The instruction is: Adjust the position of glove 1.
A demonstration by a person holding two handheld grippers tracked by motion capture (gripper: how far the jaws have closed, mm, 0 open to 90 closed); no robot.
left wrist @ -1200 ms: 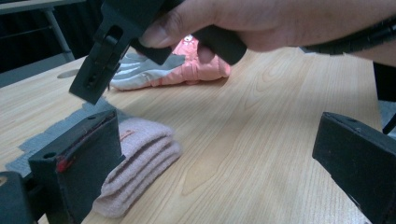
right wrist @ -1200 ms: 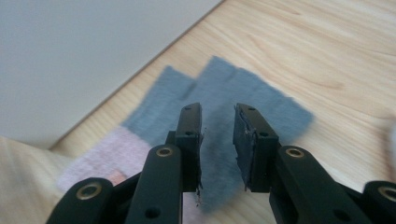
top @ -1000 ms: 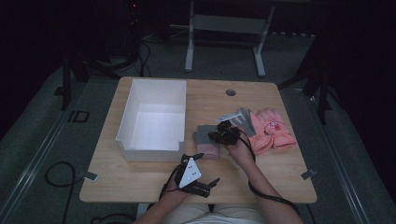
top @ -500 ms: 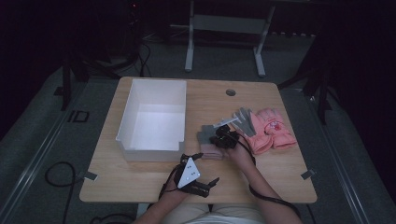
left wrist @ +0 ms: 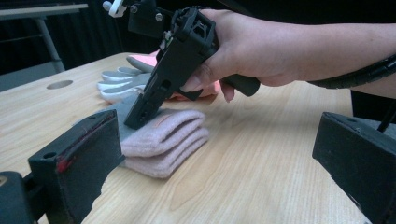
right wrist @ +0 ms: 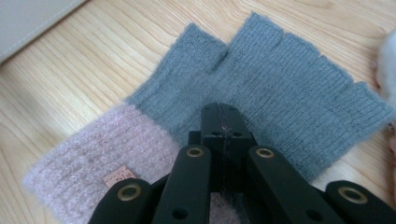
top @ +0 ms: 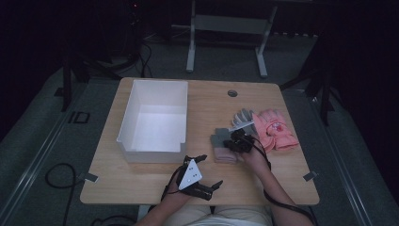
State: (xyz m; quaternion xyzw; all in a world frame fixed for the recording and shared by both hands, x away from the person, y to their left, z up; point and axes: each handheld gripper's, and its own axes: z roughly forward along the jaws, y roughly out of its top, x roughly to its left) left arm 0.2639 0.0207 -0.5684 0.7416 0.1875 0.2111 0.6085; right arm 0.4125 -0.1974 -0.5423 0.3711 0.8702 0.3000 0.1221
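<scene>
Right hand-held gripper (top: pixel 231 142): jaws pressed together, tip planted on grey-and-pink knit glove (right wrist: pixel 261 88); fabric pinch not confirmable. Change since a second ago: right hand-held gripper shifted toward viewer and came down onto glove. Glove flat on tabletop (top: pixel 155 176), right of white bin (top: pixel 153 117). Left hand-held gripper (top: pixel 207 170): jaws spread, idle. Judgement: pickup imminent, bin likely destination.

Overhead cam looked down on my whole table (top: pixel 141 188); both of my jaw cams sat close, sharing that grey-pink glove (right wrist: pixel 261 93).
</scene>
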